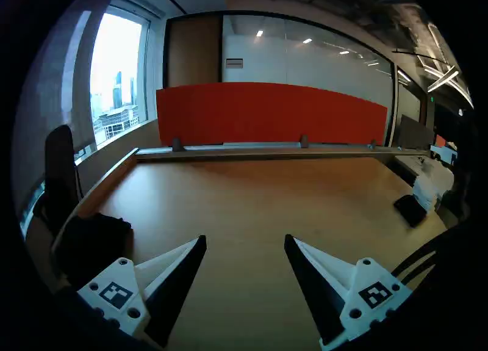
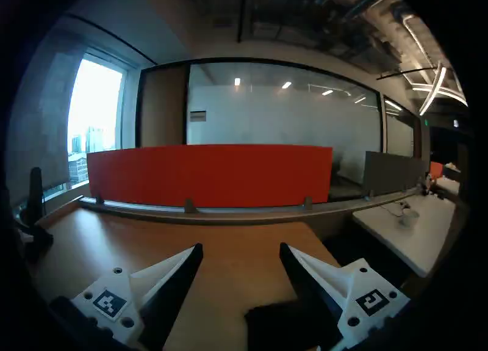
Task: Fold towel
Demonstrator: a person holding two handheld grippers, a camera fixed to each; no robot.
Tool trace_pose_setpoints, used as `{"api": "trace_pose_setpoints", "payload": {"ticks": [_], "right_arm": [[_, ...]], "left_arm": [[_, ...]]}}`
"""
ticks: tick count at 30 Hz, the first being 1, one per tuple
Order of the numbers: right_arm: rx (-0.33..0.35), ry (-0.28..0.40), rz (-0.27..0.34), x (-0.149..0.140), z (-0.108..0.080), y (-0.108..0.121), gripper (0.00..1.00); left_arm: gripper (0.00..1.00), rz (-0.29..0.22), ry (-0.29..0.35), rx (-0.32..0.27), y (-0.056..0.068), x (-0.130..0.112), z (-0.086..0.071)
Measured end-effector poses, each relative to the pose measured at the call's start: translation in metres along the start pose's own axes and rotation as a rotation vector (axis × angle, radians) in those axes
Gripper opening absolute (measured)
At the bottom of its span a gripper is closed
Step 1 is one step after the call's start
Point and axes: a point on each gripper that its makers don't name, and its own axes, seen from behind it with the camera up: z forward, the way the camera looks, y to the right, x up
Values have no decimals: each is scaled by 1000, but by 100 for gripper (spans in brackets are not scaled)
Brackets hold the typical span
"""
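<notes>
Right gripper (image 2: 240, 247), jaws apart, hangs just over dark towel (image 2: 274, 328).

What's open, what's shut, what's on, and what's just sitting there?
Left gripper, jaws open, holding nothing.
Right gripper, jaws open, holding nothing.
Ceiling lights, on.
Red divider, upright along the desk's far edge.
Dark object, lying on the desk, too dark to identify.

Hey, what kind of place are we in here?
Most likely an open-plan office: a long wooden desk with a red divider panel, a glass-walled room behind it, and a window onto city high-rises.
</notes>
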Motion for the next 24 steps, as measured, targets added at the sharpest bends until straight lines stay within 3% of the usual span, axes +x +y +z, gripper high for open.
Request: {"api": "trace_pose_setpoints", "payload": {"ticks": [14, 24], "right_arm": [[25, 36, 17, 16, 10, -49, 97], [60, 47, 13, 27, 13, -97, 97]], "left_arm": [[95, -17, 130, 34, -28, 65, 22], [95, -19, 198, 28, -38, 96, 32]]}}
